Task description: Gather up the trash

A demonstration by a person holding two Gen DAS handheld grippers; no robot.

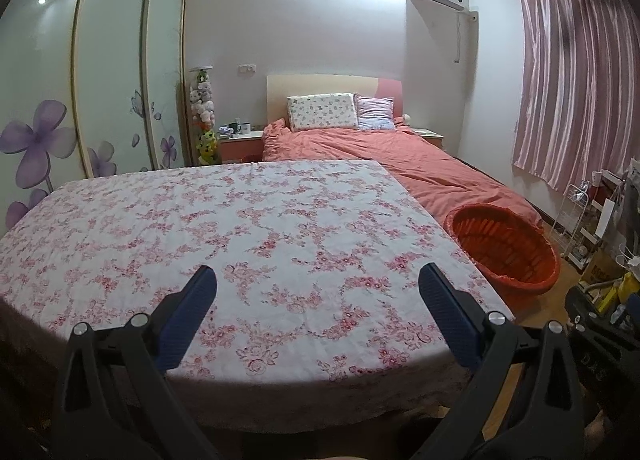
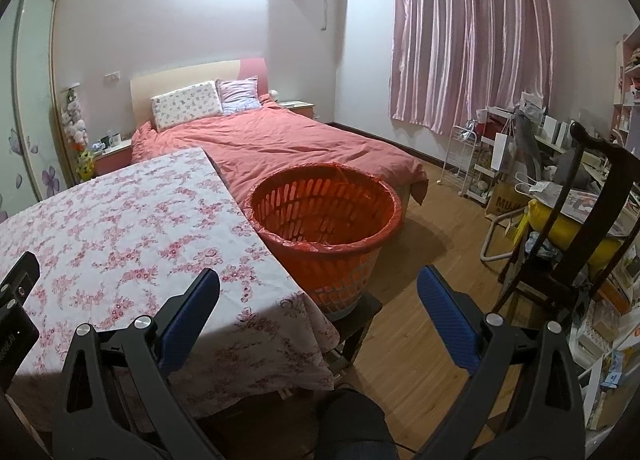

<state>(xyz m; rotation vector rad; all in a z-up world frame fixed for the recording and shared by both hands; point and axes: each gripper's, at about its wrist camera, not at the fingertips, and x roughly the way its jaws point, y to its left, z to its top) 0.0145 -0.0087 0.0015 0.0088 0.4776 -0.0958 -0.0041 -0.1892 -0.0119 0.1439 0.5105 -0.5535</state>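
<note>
**Both claws empty, no trash in sight**

The left gripper [image 1: 318,284] hangs above the table with the floral tablecloth [image 1: 240,219], its jaws spread wide and holding nothing. The right gripper [image 2: 318,286] is also wide open and empty, over the table corner, near the orange basket [image 2: 324,219].

I see no trash on the cloth, and the basket with its red liner looks almost empty.

The risk, I think: the basket stands on a small dark stool [image 2: 356,314] just beside the table, so a careless swing could tip it, and a claw could snag the cloth.
</note>
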